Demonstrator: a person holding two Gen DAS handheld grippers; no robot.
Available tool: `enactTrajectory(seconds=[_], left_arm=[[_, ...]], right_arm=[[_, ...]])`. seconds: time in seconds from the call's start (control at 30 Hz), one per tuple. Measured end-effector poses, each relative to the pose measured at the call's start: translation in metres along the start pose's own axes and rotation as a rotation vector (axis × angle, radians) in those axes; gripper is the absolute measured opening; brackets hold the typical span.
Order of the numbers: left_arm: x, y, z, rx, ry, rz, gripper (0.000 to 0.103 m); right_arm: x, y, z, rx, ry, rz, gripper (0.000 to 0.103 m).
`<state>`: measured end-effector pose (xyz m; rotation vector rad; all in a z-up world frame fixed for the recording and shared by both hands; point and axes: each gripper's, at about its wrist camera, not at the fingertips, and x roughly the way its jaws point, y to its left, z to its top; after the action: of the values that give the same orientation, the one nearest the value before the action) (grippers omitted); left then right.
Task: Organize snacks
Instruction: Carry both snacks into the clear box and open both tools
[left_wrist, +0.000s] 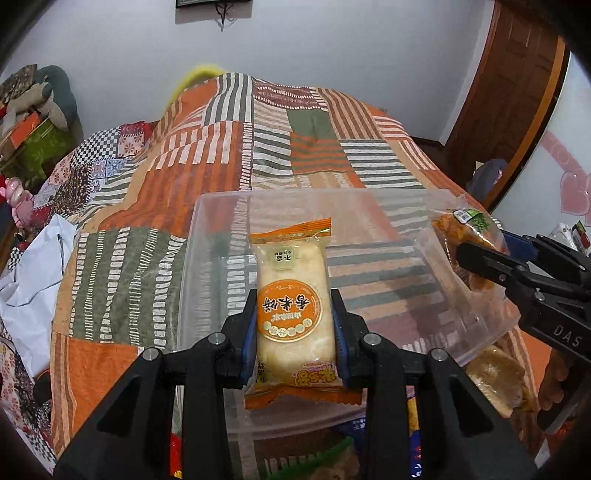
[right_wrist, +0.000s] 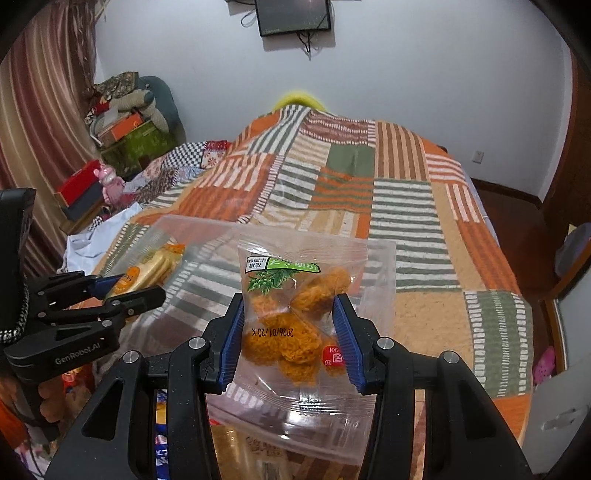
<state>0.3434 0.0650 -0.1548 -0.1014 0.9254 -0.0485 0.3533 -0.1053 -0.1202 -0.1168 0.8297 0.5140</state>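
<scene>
While both grippers hang over the clear plastic bin (left_wrist: 207, 236) on the patchwork bedspread (left_wrist: 229, 155), each one grips a snack pack.

Left view only: rice cracker pack (left_wrist: 291, 314) face-on, orange round label, orange crimped ends; more loose snack packs (left_wrist: 495, 380) on the bed at the near right, just outside the bin; white plastic bag (left_wrist: 33, 273) at left.

Right view only: clear bag of orange fried pieces (right_wrist: 295, 332) face-on, green leaf print on top, date stamp, red sticker; wall screen (right_wrist: 293, 16) on the far wall; curtain (right_wrist: 44, 110) at left; boxes and stuffed toy piled at far left.

Left gripper pose: left gripper (left_wrist: 294, 325) points forward and down over the near rim of the bin; in the right view it comes in from the left edge, tilted, pack tip sticking out toward the far right.

Right gripper pose: right gripper (right_wrist: 290, 332) points forward over the bin's right part; in the left view it enters from the right edge, angled toward the far left.

Left fingers: narrow gap, blue pads (left_wrist: 248, 343) pressed on both long sides of the cracker pack, pack lengthwise between them, above the bin floor.

Right fingers: wider gap, blue pads (right_wrist: 232, 347) pinch the bag's sides, film creased between them; held above the bin, contact with the bin cannot be told.
</scene>
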Motion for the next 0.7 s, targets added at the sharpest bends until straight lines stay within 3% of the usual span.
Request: enactTrajectory(seconds=[0.2, 0.37, 0.7], left_arm=[[0.004, -0.002, 0.001, -0.008, 0.041, -0.030, 0.035], [-0.005, -0.008, -0.002, 0.032, 0.006, 0.015, 0.047], [-0.043, -0.013, -0.009, 0.057, -0.058, 0.023, 0.053]], right_arm=[[0.002, 0.003, 0.001, -0.021, 0.023, 0.008, 0.044], [0.003, 0.004, 0.002, -0.014, 0.031, 0.029, 0.045], [-0.030, 0.013, 0.000, -0.042, -0.034, 0.004, 0.050]])
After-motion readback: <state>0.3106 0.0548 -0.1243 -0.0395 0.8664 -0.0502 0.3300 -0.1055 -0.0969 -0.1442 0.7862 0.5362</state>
